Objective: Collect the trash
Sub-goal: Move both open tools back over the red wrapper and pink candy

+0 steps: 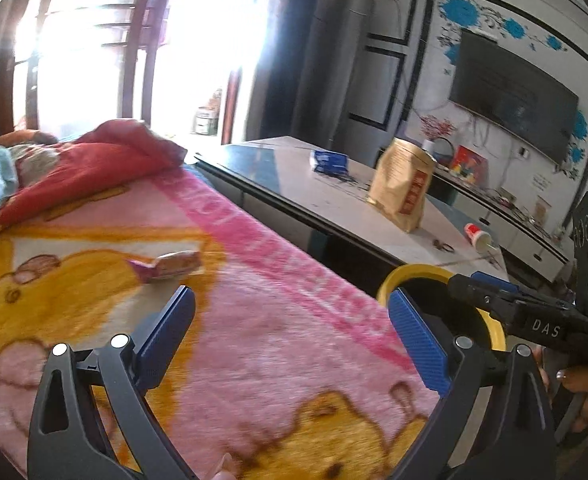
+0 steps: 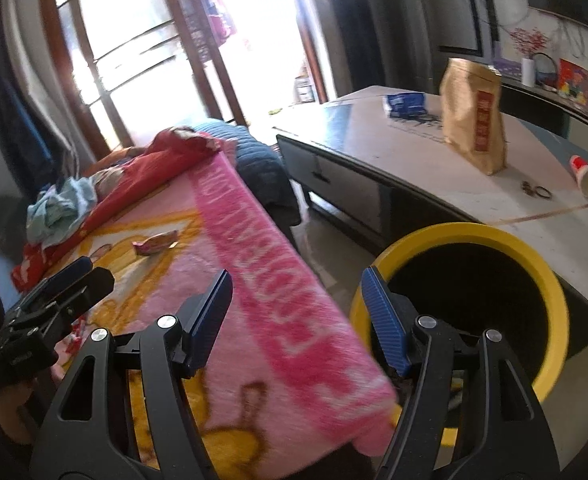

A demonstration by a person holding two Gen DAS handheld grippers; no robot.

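Both grippers released over the pink blanket, bin alongside.

Left gripper [image 1: 292, 322] spread wide, nothing between its blue pads, above the pink blanket [image 1: 254, 300] on the bed. Right gripper [image 2: 298, 312] likewise spread and holding nothing, straddling the blanket edge and the yellow-rimmed bin [image 2: 550, 280]. Pink snack wrapper [image 1: 170, 266] lies flat on the blanket, ahead of the left gripper, apart from both. Worktop [image 2: 394, 160] beyond carries a brown paper bag [image 2: 474, 120], a blue packet [image 2: 404, 104] and a tipped paper cup [image 2: 584, 172].

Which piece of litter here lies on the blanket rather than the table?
The pink wrapper; the blue packet, paper cup and brown bag all sit on the table.
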